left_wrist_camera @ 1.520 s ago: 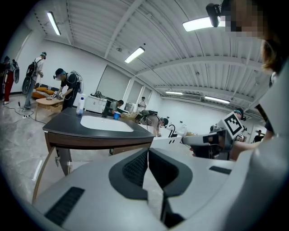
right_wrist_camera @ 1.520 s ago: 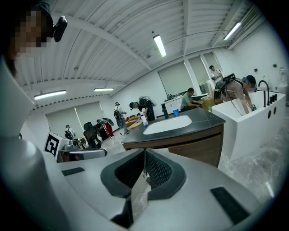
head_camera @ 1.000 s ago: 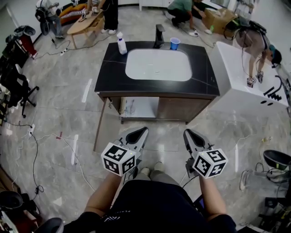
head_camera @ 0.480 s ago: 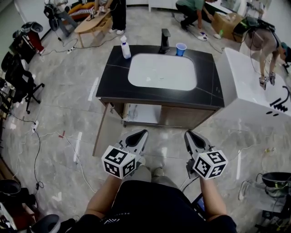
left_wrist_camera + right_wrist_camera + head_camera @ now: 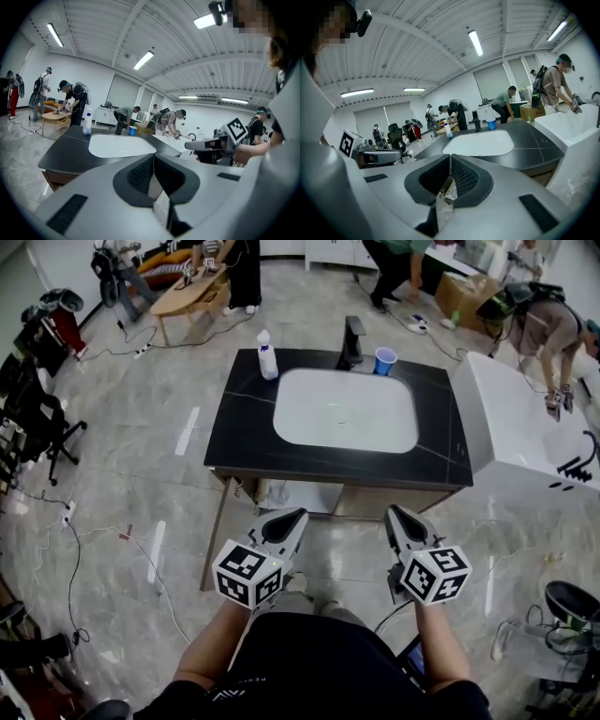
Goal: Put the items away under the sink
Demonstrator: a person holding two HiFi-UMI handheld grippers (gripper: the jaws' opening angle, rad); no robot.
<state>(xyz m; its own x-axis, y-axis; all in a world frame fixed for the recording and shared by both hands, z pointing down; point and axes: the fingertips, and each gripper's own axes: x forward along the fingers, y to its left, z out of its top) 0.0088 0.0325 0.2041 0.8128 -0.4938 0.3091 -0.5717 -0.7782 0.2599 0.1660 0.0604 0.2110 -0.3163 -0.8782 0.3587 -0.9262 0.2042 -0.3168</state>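
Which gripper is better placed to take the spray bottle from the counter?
Left gripper, probably: the spray bottle stands at the counter's back left, on its side. The right gripper is equally shut and empty.

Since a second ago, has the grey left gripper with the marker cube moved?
Yes. The grey left gripper has moved forward, closer to the front edge of the black stone sink counter.
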